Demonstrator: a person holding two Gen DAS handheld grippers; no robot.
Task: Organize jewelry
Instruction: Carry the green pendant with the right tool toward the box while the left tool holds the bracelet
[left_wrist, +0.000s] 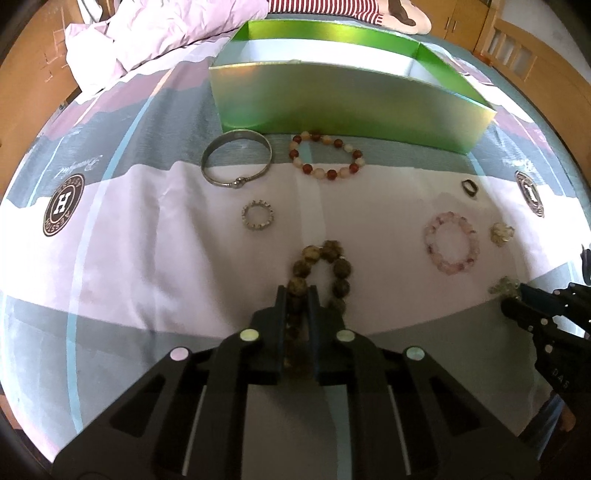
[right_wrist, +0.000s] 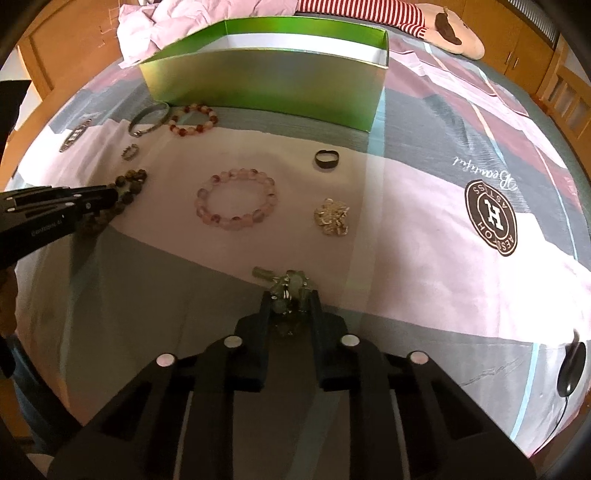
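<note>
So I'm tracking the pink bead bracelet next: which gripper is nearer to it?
Right. The right gripper, shut on a pale green piece, sits just below the pink bead bracelet; the left gripper grips dark beads farther off.

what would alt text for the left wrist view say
The left gripper is clamped on a brown beaded bracelet lying on a patterned bedspread. Beyond it lie a silver bangle, a red and cream bead bracelet, a small silver ring and a pink bead bracelet, before an open green box.
</note>
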